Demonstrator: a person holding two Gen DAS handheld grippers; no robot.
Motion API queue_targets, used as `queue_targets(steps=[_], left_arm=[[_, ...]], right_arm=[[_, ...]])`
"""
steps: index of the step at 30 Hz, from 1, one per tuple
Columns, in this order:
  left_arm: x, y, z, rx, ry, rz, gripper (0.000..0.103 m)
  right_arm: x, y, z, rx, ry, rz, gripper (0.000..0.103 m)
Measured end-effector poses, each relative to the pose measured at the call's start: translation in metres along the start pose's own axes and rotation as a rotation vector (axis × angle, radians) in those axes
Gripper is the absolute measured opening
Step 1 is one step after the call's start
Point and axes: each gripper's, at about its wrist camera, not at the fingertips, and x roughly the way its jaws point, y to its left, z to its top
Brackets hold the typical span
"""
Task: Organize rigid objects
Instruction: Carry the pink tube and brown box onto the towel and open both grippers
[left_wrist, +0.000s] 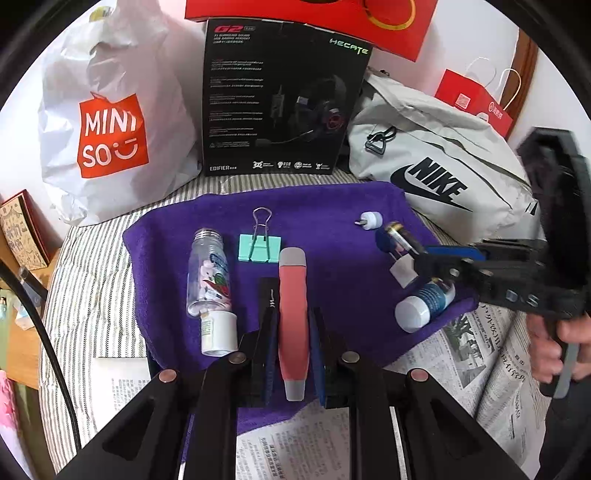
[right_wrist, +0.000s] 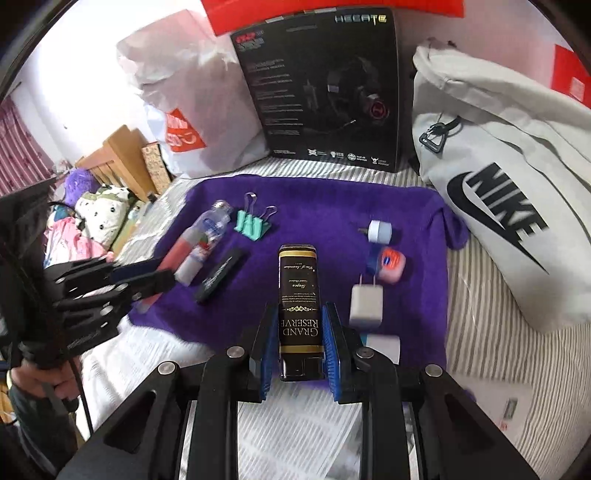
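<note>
A purple towel (left_wrist: 332, 206) lies on the striped bed. My left gripper (left_wrist: 293, 332) is shut on a coral-red stick with grey ends (left_wrist: 292, 314), held just above the towel's front. My right gripper (right_wrist: 300, 336) is shut on a black and gold Grand Reserve box (right_wrist: 298, 306); it also shows in the left wrist view (left_wrist: 400, 240). On the towel lie a clear bottle (left_wrist: 208, 273), a mint binder clip (left_wrist: 259, 248), a thin black box (right_wrist: 219, 278), a white plug (right_wrist: 365, 304), a small white adapter (left_wrist: 370, 220), an orange pod (right_wrist: 391, 264) and a blue-white jar (left_wrist: 423, 304).
Behind the towel stand a white Miniso bag (left_wrist: 110, 133), a black headset box (left_wrist: 280, 99) and a grey Nike bag (left_wrist: 439, 162). Newspaper (left_wrist: 491, 365) lies in front. A small white bottle (left_wrist: 218, 332) lies at the towel's front left.
</note>
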Motion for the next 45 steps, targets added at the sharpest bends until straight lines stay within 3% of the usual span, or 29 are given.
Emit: queue_targets(steps=[9, 24, 35, 45], left_arm=[[0.014, 0.016, -0.001, -0.027, 0.023, -0.006, 0.017], [0.027, 0.020, 0.005, -0.031, 0.050, -0.019, 0.016], [0.043, 0.015, 0.007, -0.022, 0.082, -0.044, 0.017], [0.063, -0.006, 0.012, 0.014, 0.118, -0.074, 0.017]], right_arm=[[0.055, -0.008, 0.015, 0.012, 0.089, -0.060, 0.024], [0.093, 0.006, 0.021, -0.062, 0.140, -0.124, 0.024], [0.090, 0.003, 0.016, -0.085, 0.147, -0.084, 0.032], [0.042, -0.004, 0.002, -0.044, 0.082, -0.082, 0.032]])
